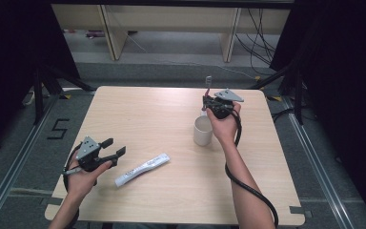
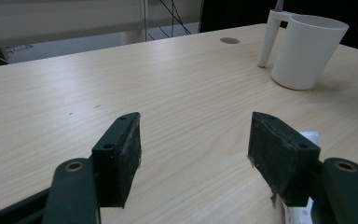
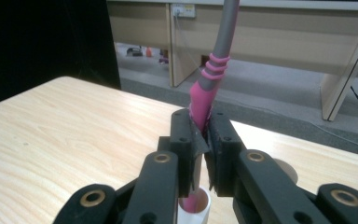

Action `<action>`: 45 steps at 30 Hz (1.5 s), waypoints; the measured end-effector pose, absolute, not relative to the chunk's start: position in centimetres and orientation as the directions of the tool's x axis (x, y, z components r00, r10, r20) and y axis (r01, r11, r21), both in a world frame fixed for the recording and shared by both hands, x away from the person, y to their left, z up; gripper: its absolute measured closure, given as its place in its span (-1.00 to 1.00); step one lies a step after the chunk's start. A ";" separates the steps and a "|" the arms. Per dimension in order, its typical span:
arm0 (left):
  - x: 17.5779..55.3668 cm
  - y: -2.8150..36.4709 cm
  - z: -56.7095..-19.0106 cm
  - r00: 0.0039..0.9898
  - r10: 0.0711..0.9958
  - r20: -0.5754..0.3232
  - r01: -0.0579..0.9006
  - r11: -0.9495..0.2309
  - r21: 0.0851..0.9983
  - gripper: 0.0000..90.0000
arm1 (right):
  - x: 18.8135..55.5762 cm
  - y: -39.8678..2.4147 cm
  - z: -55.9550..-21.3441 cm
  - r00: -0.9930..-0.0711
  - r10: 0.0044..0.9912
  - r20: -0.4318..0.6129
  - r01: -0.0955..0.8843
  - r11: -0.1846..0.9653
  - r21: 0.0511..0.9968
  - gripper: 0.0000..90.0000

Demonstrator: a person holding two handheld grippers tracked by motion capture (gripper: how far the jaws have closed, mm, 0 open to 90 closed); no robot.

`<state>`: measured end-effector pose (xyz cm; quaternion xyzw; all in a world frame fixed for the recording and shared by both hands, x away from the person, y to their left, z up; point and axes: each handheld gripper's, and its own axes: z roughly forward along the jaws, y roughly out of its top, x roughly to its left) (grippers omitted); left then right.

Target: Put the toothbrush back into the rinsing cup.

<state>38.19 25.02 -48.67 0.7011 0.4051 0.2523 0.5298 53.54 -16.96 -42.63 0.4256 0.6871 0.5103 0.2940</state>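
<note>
The right gripper point(image 3: 200, 154) has its jaws clenched on the pink-and-grey toothbrush point(image 3: 214, 70), held upright with its lower end in the small holder of the white cup point(image 1: 203, 130) on the desk point(image 1: 138, 114); seating it looks nearly done, with only the release left. The left gripper point(image 1: 113, 147) rests with jaws released and empty beside the toothpaste tube point(image 1: 142, 169), which lies untouched on the desk and probably comes next.

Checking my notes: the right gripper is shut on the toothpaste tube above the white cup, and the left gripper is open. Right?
Not quite: the right gripper is shut on a pink-and-grey toothbrush, as the right gripper view shows. The rest stands.
</note>
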 end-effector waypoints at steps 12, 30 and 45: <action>38.2 25.0 -48.8 0.545 0.836 -0.070 0.303 -0.119 0.945 -0.24 | 53.5 -17.0 -43.6 -0.461 0.887 0.032 0.322 0.133 0.937 0.82; 38.2 24.9 -49.1 0.547 0.833 -0.075 0.307 -0.117 0.945 -0.24 | 53.6 -17.1 -44.3 -0.471 0.882 0.018 0.352 0.169 0.921 0.81; 38.3 24.9 -49.1 0.551 0.833 -0.061 0.294 -0.125 0.948 -0.25 | 53.6 -17.0 -44.5 -0.467 0.884 0.023 0.369 0.172 0.913 0.54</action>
